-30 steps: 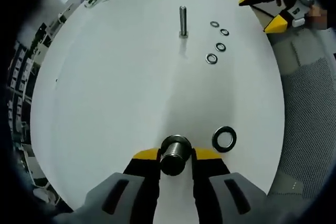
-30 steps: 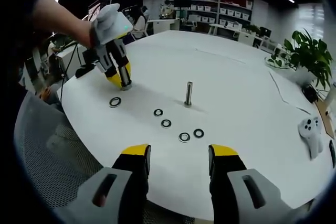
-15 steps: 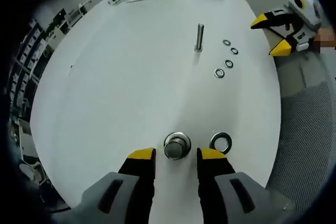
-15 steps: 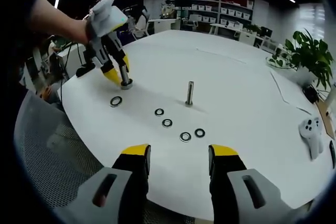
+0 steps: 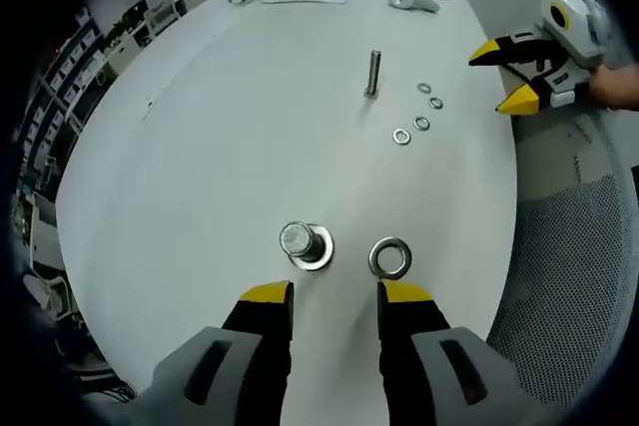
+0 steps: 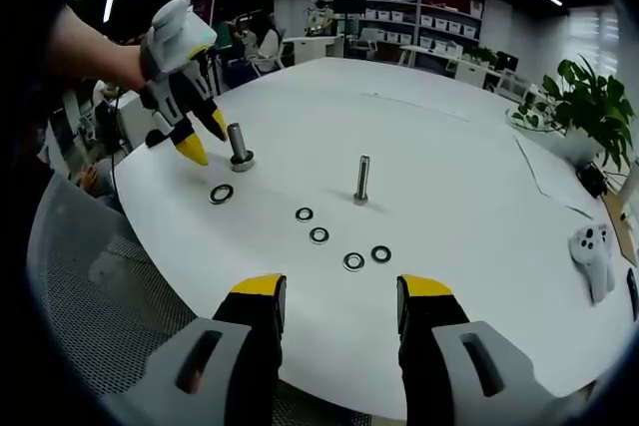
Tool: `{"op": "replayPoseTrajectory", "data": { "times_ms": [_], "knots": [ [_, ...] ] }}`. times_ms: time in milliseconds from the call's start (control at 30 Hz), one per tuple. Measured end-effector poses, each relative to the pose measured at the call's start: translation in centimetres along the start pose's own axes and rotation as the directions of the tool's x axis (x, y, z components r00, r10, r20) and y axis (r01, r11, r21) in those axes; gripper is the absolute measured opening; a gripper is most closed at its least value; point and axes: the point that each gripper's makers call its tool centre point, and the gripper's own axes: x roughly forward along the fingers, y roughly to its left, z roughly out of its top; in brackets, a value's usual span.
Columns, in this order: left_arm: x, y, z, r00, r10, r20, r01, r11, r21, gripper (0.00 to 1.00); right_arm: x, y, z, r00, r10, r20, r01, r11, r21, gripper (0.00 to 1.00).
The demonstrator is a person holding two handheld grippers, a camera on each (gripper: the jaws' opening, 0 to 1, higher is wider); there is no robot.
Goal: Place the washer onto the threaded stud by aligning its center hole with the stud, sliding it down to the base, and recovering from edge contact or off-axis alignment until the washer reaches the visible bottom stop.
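A short thick stud [image 5: 303, 243] stands upright on its wide base on the white table [image 5: 220, 147]. My left gripper [image 5: 334, 294] is open just behind it, holding nothing. A large washer [image 5: 389, 257] lies flat beside the stud. Farther off stands a thin tall stud [image 5: 372, 74] with several small washers [image 5: 401, 136] next to it. In the right gripper view, the left gripper [image 6: 203, 137] hovers open beside the short stud [image 6: 239, 145], near the large washer [image 6: 221, 194]. My right gripper [image 6: 342, 291] is open and empty above the table edge, facing the tall stud [image 6: 361, 179] and small washers [image 6: 319, 235].
A white game controller [image 6: 592, 256] lies at the table's far side, near a potted plant [image 6: 589, 102]. A mesh chair [image 6: 90, 286] stands beside the table edge. The right gripper [image 5: 529, 67] shows off the table's rim in the left gripper view.
My left gripper has opened, let go of the short stud and pulled back from it. The stud stays standing on the table. The right gripper has not moved.
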Motion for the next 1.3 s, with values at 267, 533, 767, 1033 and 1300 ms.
{"op": "replayPoseTrajectory", "data": {
  "times_ms": [267,533,767,1033,1300],
  "knots": [
    [0.0,-0.9,0.0,1.000,-0.003,0.015,0.003,0.999,-0.033,0.33,-0.1,-0.1,0.2,1.000,-0.004,0.008,0.004,1.000,0.004,0.48],
    [0.9,-2.1,0.0,1.000,-0.022,0.008,0.022,0.999,-0.048,0.32,-0.1,-0.1,0.2,1.000,-0.003,0.009,0.002,1.000,0.002,0.47],
    [1.7,-3.4,0.6,0.999,-0.044,0.004,0.044,0.998,-0.046,0.30,-0.1,-0.2,0.2,1.000,-0.007,0.011,0.007,1.000,0.008,0.47],
    [3.0,-4.2,0.6,0.998,-0.059,-0.011,0.059,0.996,-0.061,0.30,-0.1,-0.2,0.2,1.000,-0.008,0.016,0.008,1.000,0.009,0.47],
    [4.1,-4.3,0.5,0.998,-0.055,-0.038,0.054,0.998,-0.032,0.29,-0.1,-0.2,0.3,1.000,-0.005,0.015,0.004,1.000,0.006,0.47]
  ]
}}
